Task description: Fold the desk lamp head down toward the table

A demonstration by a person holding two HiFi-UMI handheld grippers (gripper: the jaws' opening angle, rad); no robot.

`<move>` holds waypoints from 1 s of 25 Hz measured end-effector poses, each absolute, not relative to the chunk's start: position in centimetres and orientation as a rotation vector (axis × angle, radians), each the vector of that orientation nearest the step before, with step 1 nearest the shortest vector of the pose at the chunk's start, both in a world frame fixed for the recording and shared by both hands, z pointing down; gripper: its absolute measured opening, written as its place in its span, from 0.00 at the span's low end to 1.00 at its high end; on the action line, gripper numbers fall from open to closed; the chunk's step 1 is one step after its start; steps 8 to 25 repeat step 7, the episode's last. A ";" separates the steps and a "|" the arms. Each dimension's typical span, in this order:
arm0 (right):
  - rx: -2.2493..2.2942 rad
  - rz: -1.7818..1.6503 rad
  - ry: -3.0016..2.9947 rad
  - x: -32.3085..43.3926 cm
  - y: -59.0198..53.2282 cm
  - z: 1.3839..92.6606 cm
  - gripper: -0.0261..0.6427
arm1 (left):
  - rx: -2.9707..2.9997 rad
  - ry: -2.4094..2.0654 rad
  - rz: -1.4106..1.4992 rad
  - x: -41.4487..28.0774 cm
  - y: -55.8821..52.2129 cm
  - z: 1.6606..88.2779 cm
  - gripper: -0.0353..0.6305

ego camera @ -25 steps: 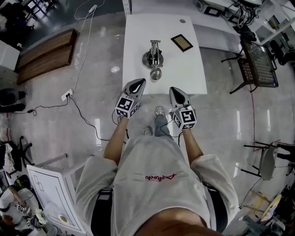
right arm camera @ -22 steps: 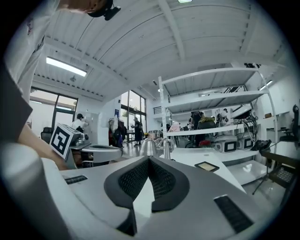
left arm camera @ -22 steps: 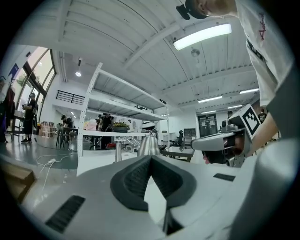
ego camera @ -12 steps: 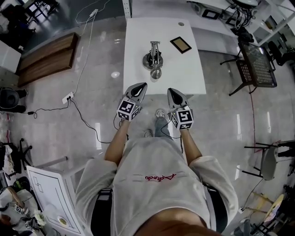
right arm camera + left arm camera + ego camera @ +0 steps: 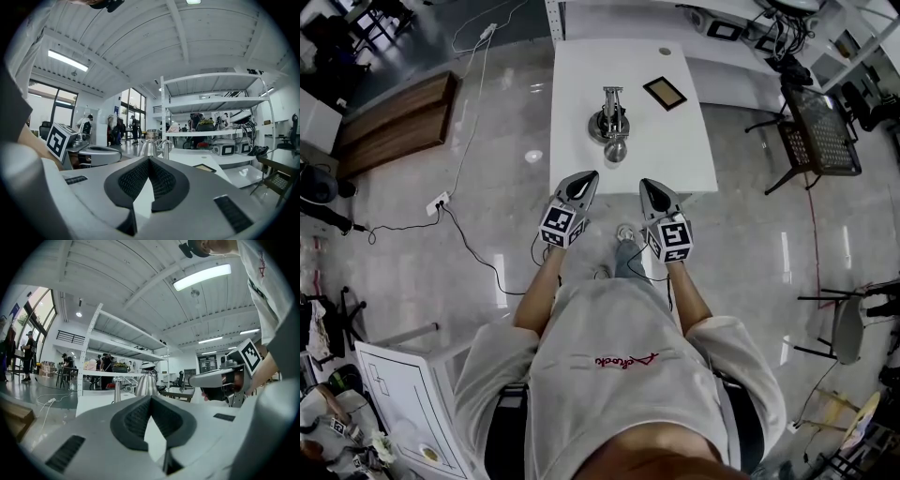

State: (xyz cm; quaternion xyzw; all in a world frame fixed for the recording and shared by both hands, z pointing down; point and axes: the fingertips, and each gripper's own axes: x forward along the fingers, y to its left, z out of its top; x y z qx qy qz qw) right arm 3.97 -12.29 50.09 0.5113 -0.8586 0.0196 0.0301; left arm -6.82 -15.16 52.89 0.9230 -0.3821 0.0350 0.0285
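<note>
On the white bench (image 5: 675, 141) the lamp (image 5: 610, 122) is set with its axis 12-to-6, head at 6. The left tool (image 5: 586, 176) and right tool (image 5: 645, 184) are held closed and empty, short of the bench. The lamp lies at 12, about equally near both.

a small dark-framed plaque (image 5: 665, 92) lies flat, a black mesh chair (image 5: 822, 131) stands off to its right, and on the glossy grey floor (image 5: 750, 244) a long wooden board (image 5: 394, 117) lies at the left with a white power strip (image 5: 438, 197) just below it.
</note>
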 end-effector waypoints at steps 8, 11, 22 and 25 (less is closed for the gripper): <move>1.583 0.055 -2.640 4.0 -12.3 50.1 0.07 | 2.847 -1.168 0.109 -6.5 -15.0 53.2 0.09; 1.583 0.055 -2.640 4.0 -12.3 50.1 0.07 | 2.847 -1.168 0.109 -6.5 -15.0 53.2 0.09; 1.583 0.055 -2.640 4.0 -12.3 50.1 0.07 | 2.847 -1.168 0.109 -6.5 -15.0 53.2 0.09; 1.583 0.055 -2.640 4.0 -12.3 50.1 0.07 | 2.847 -1.168 0.109 -6.5 -15.0 53.2 0.09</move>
